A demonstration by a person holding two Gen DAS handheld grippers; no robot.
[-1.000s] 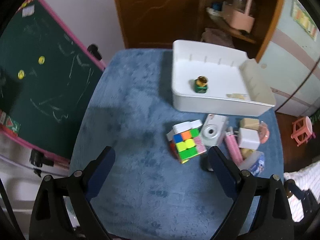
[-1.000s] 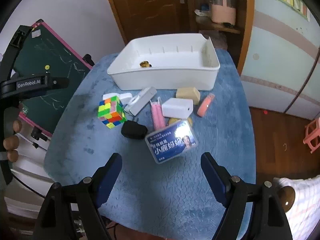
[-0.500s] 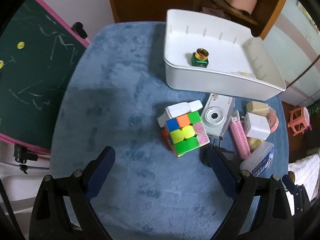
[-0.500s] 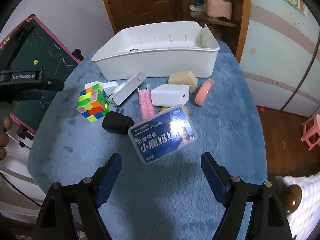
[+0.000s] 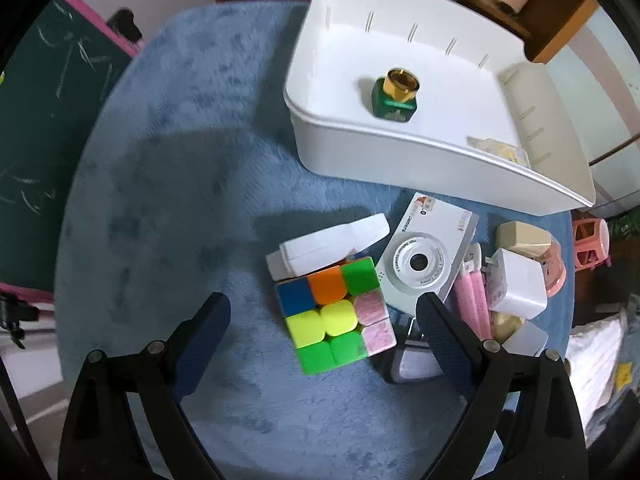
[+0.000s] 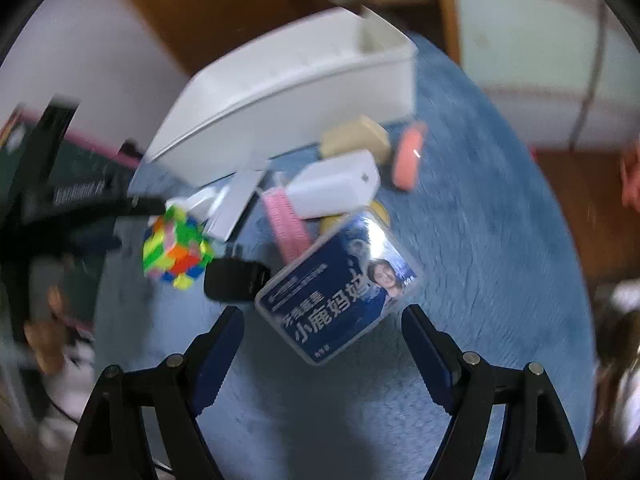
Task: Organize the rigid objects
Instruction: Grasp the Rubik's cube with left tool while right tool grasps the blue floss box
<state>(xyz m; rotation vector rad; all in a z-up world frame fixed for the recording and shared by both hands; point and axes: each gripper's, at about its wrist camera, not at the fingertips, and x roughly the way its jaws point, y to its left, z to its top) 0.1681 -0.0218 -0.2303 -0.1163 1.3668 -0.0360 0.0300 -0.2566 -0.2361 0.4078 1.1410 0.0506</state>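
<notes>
Rigid objects sit clustered on my blue-covered bench, just near of the white bin, which stands at the far side. Inside the bin: a small green bottle w/ gold cap, upright, plus a pale flat scrap by the right wall, can't tell what.

Left view, pointing steeply down: left gripper has its jaws spread wide, nothing gripped. Between them, on the cloth, the colour cube, its top level w/ the tips, neither pad touching it. Touching the cube's far side is a white flat piece. Right of the cube: a white toy camera, lens up. Further right, a pink comb, a white charger block, a beige block and a pink round thing at the bench's right edge. A black adapter lies near of the camera, partly behind the right finger.

Right view is motion-blurred. Right gripper also wide apart, holding nothing. A blue-labelled clear box lies tilted between and just far of the tips, not touched. The left gripper's black frame comes in at left, next to the cube, w/ a hand on it.
</notes>
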